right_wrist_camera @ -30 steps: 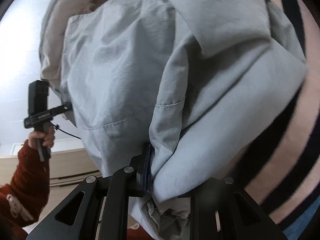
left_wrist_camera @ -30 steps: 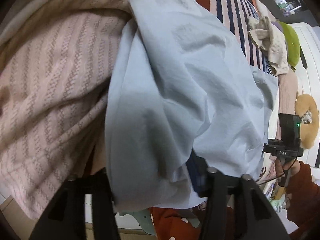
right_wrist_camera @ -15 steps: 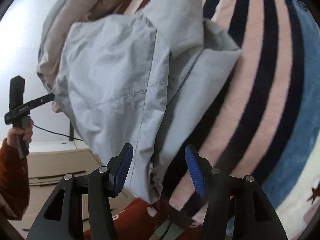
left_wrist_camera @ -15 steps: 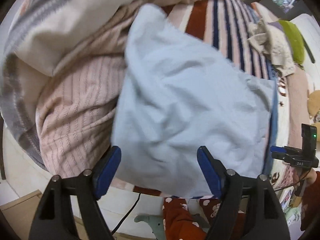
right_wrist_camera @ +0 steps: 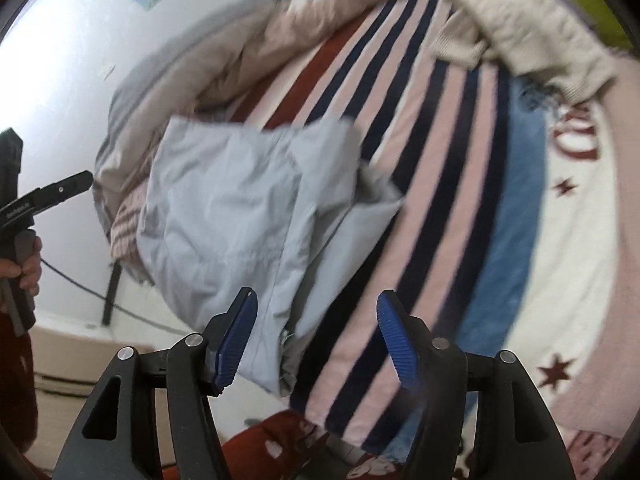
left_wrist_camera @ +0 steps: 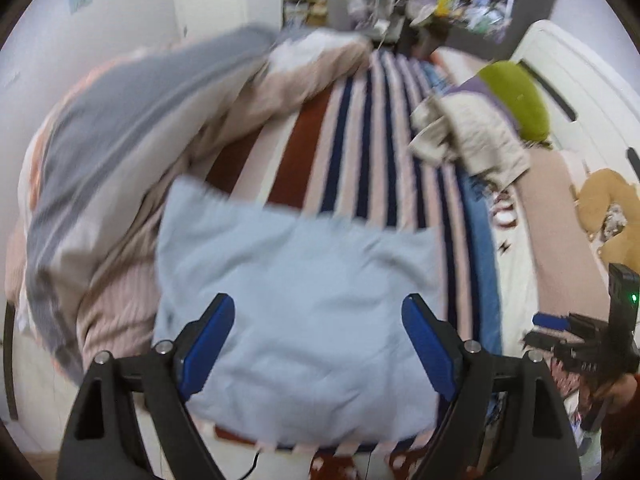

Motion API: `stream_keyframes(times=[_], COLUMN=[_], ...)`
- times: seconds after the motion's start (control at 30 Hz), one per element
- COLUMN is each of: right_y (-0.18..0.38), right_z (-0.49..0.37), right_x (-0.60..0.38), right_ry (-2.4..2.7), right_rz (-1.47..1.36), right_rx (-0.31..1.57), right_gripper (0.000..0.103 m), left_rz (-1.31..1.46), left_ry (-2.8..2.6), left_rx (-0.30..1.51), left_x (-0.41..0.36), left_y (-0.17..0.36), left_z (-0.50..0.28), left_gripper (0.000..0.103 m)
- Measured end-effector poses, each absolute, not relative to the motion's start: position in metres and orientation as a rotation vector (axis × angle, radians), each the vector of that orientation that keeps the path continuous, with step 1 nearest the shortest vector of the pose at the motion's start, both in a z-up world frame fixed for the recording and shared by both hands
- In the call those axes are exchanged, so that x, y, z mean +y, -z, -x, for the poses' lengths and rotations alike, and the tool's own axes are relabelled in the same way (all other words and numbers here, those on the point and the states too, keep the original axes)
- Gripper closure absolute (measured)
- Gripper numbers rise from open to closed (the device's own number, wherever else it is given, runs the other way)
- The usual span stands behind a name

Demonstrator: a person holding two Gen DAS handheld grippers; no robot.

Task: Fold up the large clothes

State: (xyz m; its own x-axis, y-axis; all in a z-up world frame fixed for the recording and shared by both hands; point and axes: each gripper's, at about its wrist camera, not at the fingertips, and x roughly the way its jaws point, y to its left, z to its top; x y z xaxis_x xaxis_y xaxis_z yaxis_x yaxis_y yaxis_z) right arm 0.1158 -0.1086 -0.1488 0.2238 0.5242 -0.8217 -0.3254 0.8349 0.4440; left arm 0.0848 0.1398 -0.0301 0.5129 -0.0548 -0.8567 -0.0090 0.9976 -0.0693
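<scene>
We see, in the left wrist view, the left gripper [left_wrist_camera: 318, 344] with its blue-padded fingers [left_wrist_camera: 208, 344] spread wide and holding nothing; between and behind them, in the lower centre of the frame, lies the pale blue garment [left_wrist_camera: 296, 316], folded into a rough rectangle on the near edge of the bed. The garment rests partly on the striped blanket [left_wrist_camera: 360, 128], whose red, navy and pink bands run toward the upper centre, and partly against the pink ribbed blanket [left_wrist_camera: 112, 312] at the lower left. A grey and beige duvet [left_wrist_camera: 100, 136] is heaped at the left; a beige knit garment [left_wrist_camera: 468, 132] lies at the upper right beside a green cushion [left_wrist_camera: 516, 96], and a yellow plush toy [left_wrist_camera: 608, 208] sits at the right edge. The right gripper appears at the lower right of this view, held in a hand with a red sleeve. In the right wrist view, the right gripper [right_wrist_camera: 316, 340] likewise shows its fingers [right_wrist_camera: 396, 344] wide apart and empty; the pale blue garment [right_wrist_camera: 240, 216] occupies the centre left, a flap of it overlapping toward the stripes, its lower corner reaching down between the fingers without visible contact. The left gripper [right_wrist_camera: 86, 178] enters at the left edge, well apart from the garment. Both views are motion-blurred.
</scene>
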Motion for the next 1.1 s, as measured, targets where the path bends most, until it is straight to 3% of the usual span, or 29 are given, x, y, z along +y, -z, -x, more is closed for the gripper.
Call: stream_keyframes(times=[0.17, 0.23, 0.3, 0.5, 0.67, 1.1], right_y=[0.088, 0.064, 0.041, -0.015, -0.032, -0.029], right_z=[-0.099, -0.092, -0.086, -0.068, -0.062, -0.058], right_x=[-0.149, -0.156, -0.166, -0.184, -0.183, -0.18], right_ry=[-0.451, -0.399, -0.36, -0.285, -0.28, -0.282], right_rz=[-0.14, -0.112, -0.09, -0.052, 0.0, 0.017], right_rx=[1.034, 0.946, 0.86, 0.655, 0.573, 0.573], right_gripper=[0.04, 0.029, 0.026, 0.005, 0.003, 0.003], left_rz=[0.068, 0.049, 0.036, 0.06, 0.042, 0.017], left_ry=[0.063, 0.069, 0.063, 0.085, 0.09, 0.078], left_rx=[0.884, 0.838, 0.794, 0.725, 0.7, 0.693], left_x=[0.082, 0.062, 0.045, 0.02, 0.01, 0.011], left_y=[-0.006, -0.017, -0.026, -0.044, -0.048, -0.043], left_z=[-0.092, -0.093, -0.092, -0.089, -0.088, -0.087], left_gripper=[0.014, 0.006, 0.001, 0.001, 0.001, 0.001])
